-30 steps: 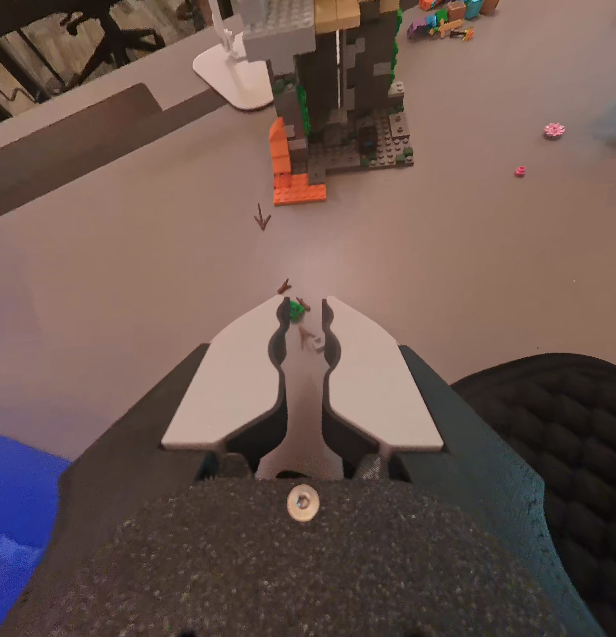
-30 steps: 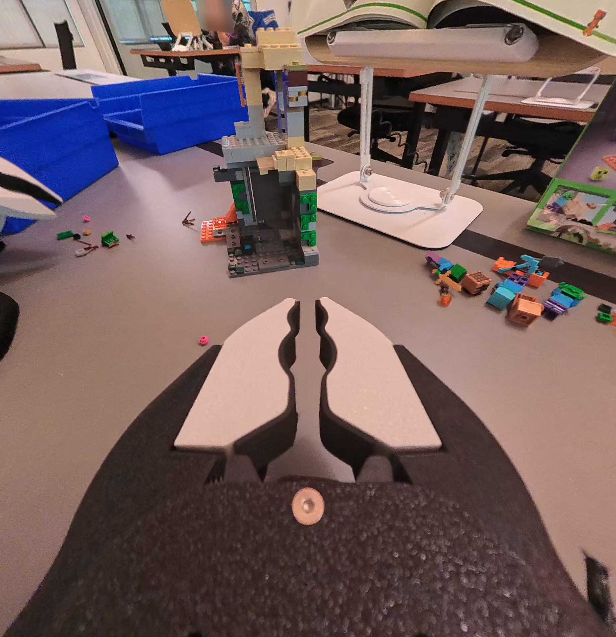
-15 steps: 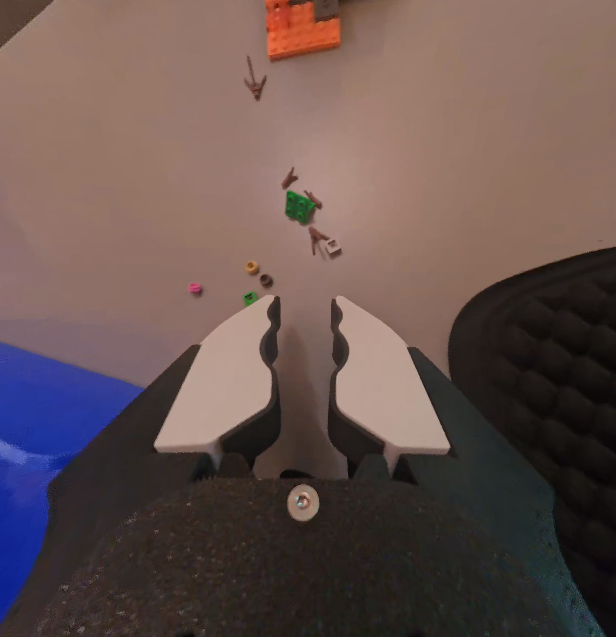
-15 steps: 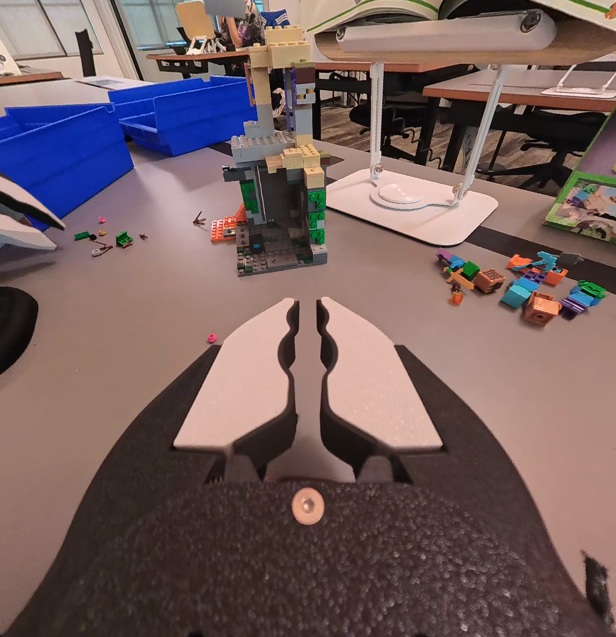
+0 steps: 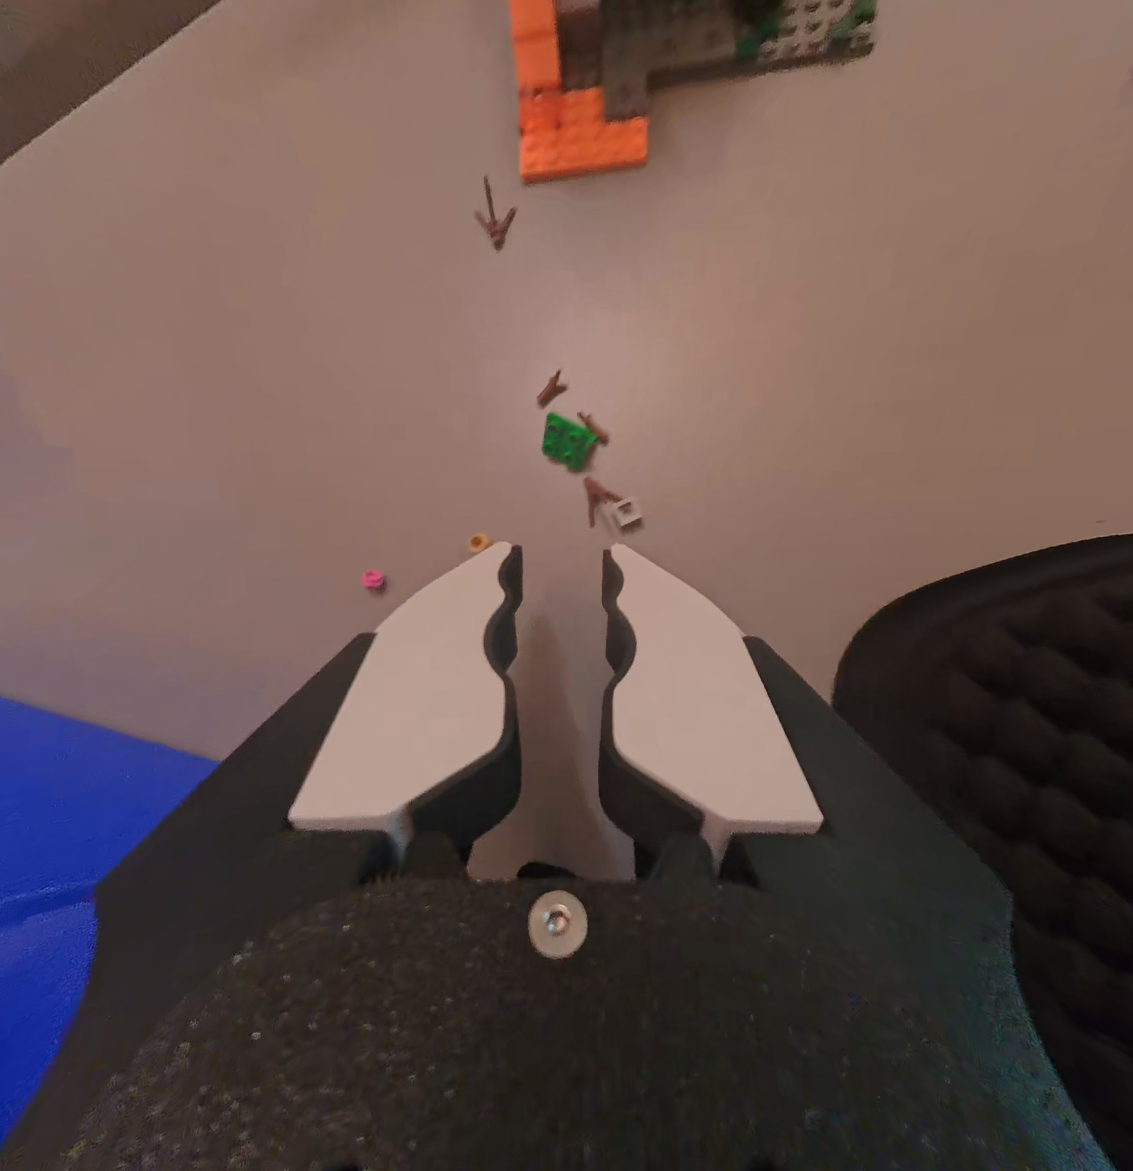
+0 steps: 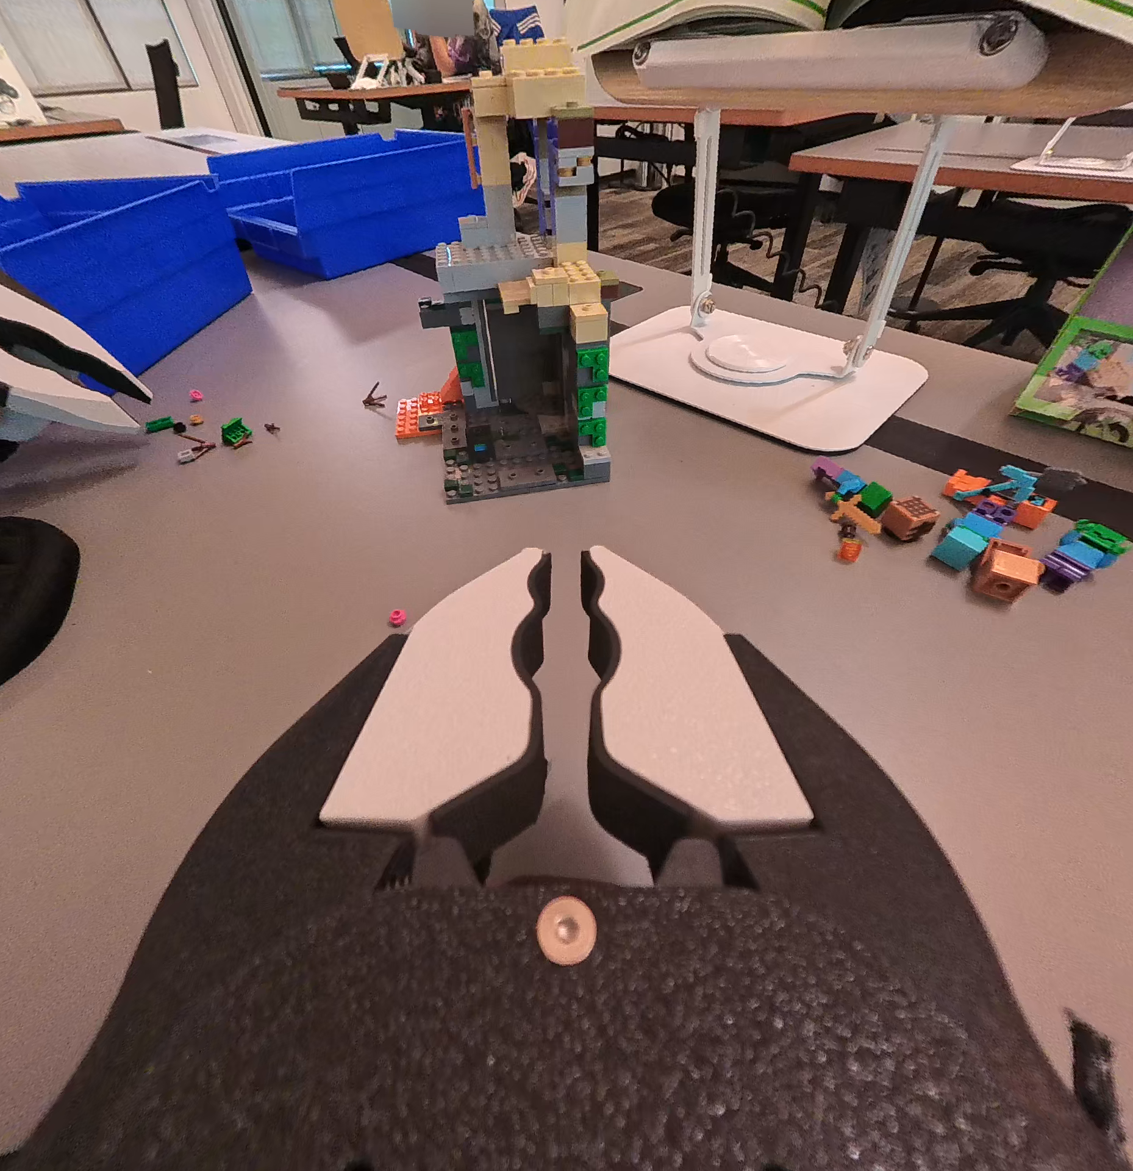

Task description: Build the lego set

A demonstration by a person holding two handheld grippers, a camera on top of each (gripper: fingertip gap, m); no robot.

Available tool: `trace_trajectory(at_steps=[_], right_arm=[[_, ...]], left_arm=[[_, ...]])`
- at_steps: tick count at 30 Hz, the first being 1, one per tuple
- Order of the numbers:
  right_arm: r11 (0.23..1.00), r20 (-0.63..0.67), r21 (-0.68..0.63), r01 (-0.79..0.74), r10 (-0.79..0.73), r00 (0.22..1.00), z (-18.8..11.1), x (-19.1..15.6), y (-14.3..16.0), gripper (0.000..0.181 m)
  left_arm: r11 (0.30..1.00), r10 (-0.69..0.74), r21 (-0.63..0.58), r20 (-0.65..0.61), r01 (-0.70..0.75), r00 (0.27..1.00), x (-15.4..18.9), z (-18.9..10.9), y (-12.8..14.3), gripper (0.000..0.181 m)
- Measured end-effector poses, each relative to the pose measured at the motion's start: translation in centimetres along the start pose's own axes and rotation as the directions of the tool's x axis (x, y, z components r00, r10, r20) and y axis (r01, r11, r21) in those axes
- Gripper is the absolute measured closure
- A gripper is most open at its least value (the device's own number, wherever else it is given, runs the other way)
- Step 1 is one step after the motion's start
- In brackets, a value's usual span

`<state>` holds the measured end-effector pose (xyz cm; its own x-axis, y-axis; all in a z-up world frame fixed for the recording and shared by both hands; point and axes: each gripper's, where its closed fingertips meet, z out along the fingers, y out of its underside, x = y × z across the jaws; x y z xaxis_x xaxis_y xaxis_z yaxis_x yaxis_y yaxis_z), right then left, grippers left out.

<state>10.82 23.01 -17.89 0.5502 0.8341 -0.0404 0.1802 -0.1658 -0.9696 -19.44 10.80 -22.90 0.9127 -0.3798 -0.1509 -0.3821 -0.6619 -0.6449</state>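
Risk noted: my left gripper (image 5: 561, 554), narrowly parted and empty, may scatter brown twig pieces (image 5: 597, 499) crowding the green plate (image 5: 568, 440).

Office or lab workroom: grey counter (image 6: 805, 697), blue storage bins (image 6: 127, 266) far left, more desks (image 6: 969, 165) and black office chairs (image 6: 709, 209) behind.
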Motion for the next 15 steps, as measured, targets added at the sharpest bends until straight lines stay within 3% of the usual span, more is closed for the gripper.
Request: trace_trajectory(at_steps=[8, 15], right_arm=[[1.0, 0.0, -0.001, 0.013, -0.013, 1.0, 0.0, -0.1, 0.0, 0.173], [1.0, -0.001, 0.013, 0.006, -0.006, 1.0, 0.0, -0.1, -0.2, 0.175]], left_arm=[[0.999, -0.002, 0.035, -0.013, 0.002, 1.0, 0.9, 0.5, -0.4, 0.16], [0.989, -0.031, 0.142, -0.006, 0.032, 1.0, 1.5, 1.0, -1.9, 0.161]])
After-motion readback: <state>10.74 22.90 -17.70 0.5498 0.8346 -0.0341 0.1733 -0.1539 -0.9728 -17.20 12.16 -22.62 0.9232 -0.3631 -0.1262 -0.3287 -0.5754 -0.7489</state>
